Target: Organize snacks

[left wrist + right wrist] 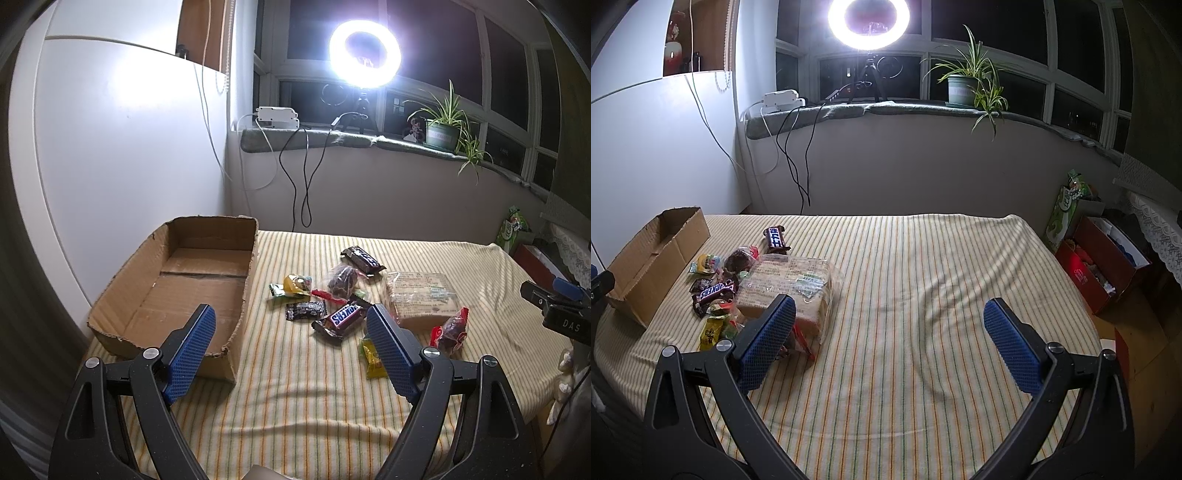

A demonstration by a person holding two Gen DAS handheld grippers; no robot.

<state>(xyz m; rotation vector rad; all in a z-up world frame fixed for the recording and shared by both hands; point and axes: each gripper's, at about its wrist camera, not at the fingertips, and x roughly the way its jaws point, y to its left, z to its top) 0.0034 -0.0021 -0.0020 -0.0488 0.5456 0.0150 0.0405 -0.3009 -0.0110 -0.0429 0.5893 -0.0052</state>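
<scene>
An empty open cardboard box [207, 280] sits at the left of the striped cloth; it also shows in the right wrist view [661, 258]. A pile of snacks lies beside it: a Snickers bar [341, 317] [714, 291], a second dark bar [364, 260] [776, 239], a clear-wrapped biscuit pack [421, 299] [790, 284], a red-wrapped sweet [450, 328] and small candies [295, 286]. My left gripper [290, 328] is open and empty, hovering above the cloth in front of the pile. My right gripper [890, 314] is open and empty, right of the pile.
The cloth-covered table [923, 277] ends at a wall below a windowsill with a bright ring light [364, 53], cables and a potted plant [964, 85]. Red boxes [1104, 262] and a green bag stand on the floor at the right.
</scene>
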